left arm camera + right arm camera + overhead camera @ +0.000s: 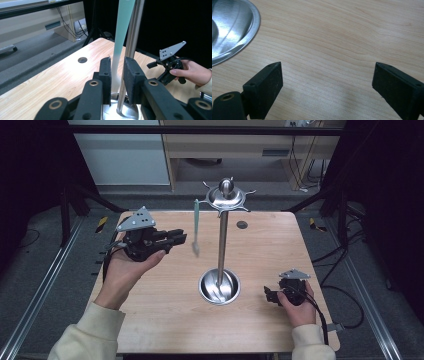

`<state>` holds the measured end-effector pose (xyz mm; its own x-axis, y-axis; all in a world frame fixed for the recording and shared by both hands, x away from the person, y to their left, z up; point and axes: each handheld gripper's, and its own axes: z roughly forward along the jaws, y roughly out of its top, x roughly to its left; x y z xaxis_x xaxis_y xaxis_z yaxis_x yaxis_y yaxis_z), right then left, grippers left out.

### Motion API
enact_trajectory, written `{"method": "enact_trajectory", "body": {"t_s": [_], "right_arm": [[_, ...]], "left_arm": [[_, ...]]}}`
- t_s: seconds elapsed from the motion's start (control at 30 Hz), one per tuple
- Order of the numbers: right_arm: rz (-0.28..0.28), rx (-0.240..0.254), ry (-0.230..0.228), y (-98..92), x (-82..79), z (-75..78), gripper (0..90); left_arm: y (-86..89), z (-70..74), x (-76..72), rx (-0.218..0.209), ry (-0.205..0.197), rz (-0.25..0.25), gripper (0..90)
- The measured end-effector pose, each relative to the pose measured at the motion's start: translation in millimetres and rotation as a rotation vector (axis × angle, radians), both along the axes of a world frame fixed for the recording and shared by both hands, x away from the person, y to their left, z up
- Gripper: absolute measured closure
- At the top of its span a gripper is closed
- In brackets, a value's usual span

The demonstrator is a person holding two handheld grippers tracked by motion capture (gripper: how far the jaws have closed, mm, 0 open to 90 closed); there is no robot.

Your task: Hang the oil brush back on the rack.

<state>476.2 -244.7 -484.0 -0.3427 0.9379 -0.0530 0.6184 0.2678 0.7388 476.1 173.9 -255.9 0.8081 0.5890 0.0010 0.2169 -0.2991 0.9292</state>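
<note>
The right gripper [272, 295] rests low near the table's [165, 320] right front edge, jaws spread wide over bare wood. The steel stand's round dish base [219, 286] sits mid-table; its slim pole [222, 240] rises to a hooked crown [226, 197]. A pale green utensil [196, 227] hangs from one hook: long, flat, tapering handle, lower end blurred. The left gripper [177, 238], held level, has jaws slightly apart around the utensil [117, 60], which hangs between them; pad contact cannot be determined.

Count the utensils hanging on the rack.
1: a pale green utensil hangs at the left side of the steel rack, just beside the left gripper. None seem hidden.
</note>
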Motion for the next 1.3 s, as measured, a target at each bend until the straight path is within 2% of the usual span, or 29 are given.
{"method": "enact_trajectory", "body": {"t_s": [0.1, 0.2, 0.3, 0.4, 0.5, 0.63, 0.83, 0.9, 1.0, 1.03, 1.13, 1.3], "right_arm": [[0.0, -0.001, 0.0, 0.1, 0.0, 0.0, 10.3], [0.002, 0.002, -0.002, 0.0, -0.2, 0.4, 10.3], [0.001, 0.003, -0.002, -0.4, -0.1, 0.5, 10.3], [0.001, -0.002, -0.005, -0.6, 0.1, 0.3, 10.2], [0.001, 0.004, -0.002, -0.6, -0.2, 0.8, 10.2], [0.002, -0.003, -0.005, -0.8, -0.2, 0.8, 10.2], [-0.001, -0.003, -0.003, -0.5, -0.5, 0.8, 10.2], [-0.003, -0.002, -0.004, -0.3, -1.0, 0.8, 10.2], [-0.004, -0.001, -0.004, -0.8, -1.4, 0.7, 10.2], [-0.005, -0.001, -0.003, -0.9, -1.4, 0.8, 10.2], [-0.004, -0.002, -0.003, -0.7, -1.2, 0.4, 10.2], [-0.004, 0.0, 0.0, -0.2, -1.4, 0.5, 10.2]], "left_arm": [[1.6, 0.8, -1.4, 0.004, -0.008, 0.014, 71.7], [2.6, 2.1, -3.2, 0.013, -0.02, 0.044, 60.7], [2.1, 2.3, -5.0, 0.022, -0.025, 0.059, 40.9], [2.2, 2.3, -8.0, 0.038, -0.054, 0.062, 23.4], [2.8, 2.7, -10.5, 0.048, -0.044, 0.077, 12.5], [4.0, 1.1, -15.8, 0.067, -0.036, 0.075, 8.4], [6.8, -7.9, -26.1, 0.096, -0.035, 0.074, 6.7], [7.5, -14.0, -30.1, 0.102, -0.019, 0.074, 6.4], [10.1, -24.4, -32.5, 0.14, -0.049, 0.074, 5.9], [10.5, -29.4, -34.7, 0.144, -0.028, 0.065, 5.6], [13.5, -44.0, -38.6, 0.176, -0.024, 0.053, 3.9], [18.8, -65.1, -42.7, 0.186, -0.007, 0.059, 3.9]]}}
